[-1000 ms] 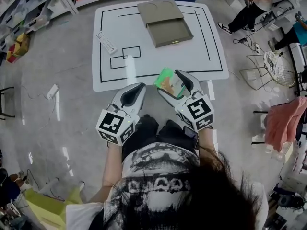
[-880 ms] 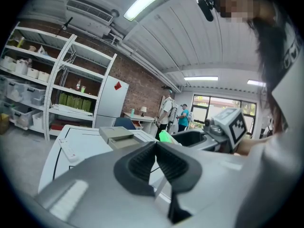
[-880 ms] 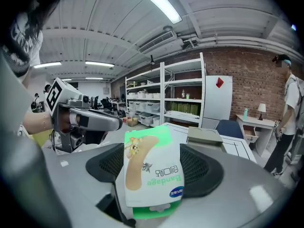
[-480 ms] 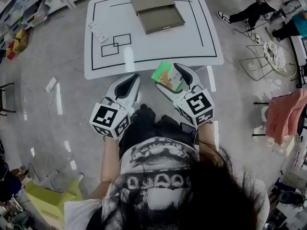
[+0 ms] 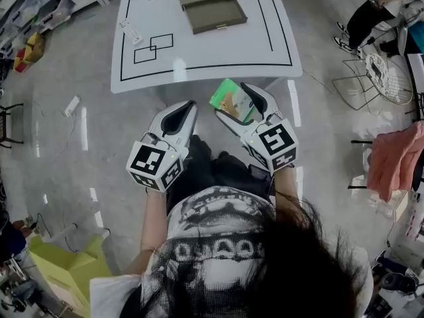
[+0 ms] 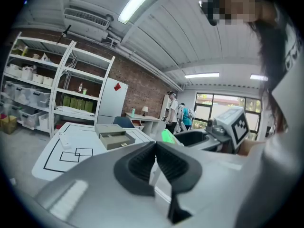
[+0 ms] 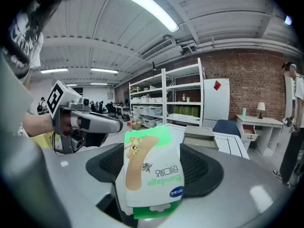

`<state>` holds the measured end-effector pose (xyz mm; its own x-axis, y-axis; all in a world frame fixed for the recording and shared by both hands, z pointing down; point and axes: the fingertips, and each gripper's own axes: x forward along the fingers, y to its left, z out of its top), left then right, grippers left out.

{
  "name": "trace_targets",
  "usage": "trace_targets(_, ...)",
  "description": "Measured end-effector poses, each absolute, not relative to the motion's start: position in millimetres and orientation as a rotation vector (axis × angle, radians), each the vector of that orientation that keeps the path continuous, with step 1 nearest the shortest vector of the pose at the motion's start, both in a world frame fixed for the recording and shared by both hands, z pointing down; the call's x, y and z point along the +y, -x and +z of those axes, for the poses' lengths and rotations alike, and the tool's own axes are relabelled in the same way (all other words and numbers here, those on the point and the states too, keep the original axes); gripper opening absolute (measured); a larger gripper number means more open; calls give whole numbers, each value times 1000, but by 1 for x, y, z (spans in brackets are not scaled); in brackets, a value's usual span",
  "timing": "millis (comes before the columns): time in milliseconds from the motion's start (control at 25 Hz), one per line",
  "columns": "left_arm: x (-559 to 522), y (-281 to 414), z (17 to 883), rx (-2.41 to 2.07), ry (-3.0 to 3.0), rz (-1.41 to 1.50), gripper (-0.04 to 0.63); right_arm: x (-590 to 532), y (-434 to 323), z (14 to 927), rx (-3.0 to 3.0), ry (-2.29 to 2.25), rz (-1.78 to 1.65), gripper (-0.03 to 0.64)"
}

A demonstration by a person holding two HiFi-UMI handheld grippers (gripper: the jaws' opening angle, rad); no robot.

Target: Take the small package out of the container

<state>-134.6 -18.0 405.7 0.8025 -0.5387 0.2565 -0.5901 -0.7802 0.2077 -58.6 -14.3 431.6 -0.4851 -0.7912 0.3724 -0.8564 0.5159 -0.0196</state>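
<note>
**Head view.** The right tool [image 5: 237,108] is clamped on the package [image 5: 232,101], a flat green and white packet standing on edge between the two jaws. Tool and package are held off the counter [image 5: 218,48], just short of the middle of its near edge and above the floor. The container [image 5: 211,5], an olive box with its open tray part on the near side, rests at the middle of the counter's far edge, well apart from the package. A remote [image 5: 129,30] lies near the counter's left edge. The left tool [image 5: 185,110] is beside the right tool, also short of the near edge, with its jaws together.

**Left gripper view.** The ribbed pads of the left tool [image 6: 156,156] meet along one line, with nothing between them. Beyond them lie the counter [image 6: 97,144] and the container [image 6: 113,137] at its far edge. To the right, the green top of the package [image 6: 167,136] shows against the right tool's jaws.

**Right gripper view.** The package [image 7: 153,170] fills the gap between the right tool's jaws. One dark pad presses on each of its faces, and its printed side, marked "Bandage" upside down, is turned to the camera. It stands nearly upright, leaning slightly left, and its top rises above the pads. The container [image 7: 199,137] is behind it on the counter. The left tool [image 7: 90,122] is at the left, apart from the package.
</note>
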Motion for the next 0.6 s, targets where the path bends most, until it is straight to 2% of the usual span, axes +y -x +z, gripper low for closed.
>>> trace_targets(600,23,111,401,-893,-2741,262,0,24,35,423,-2481,-1385,243,376)
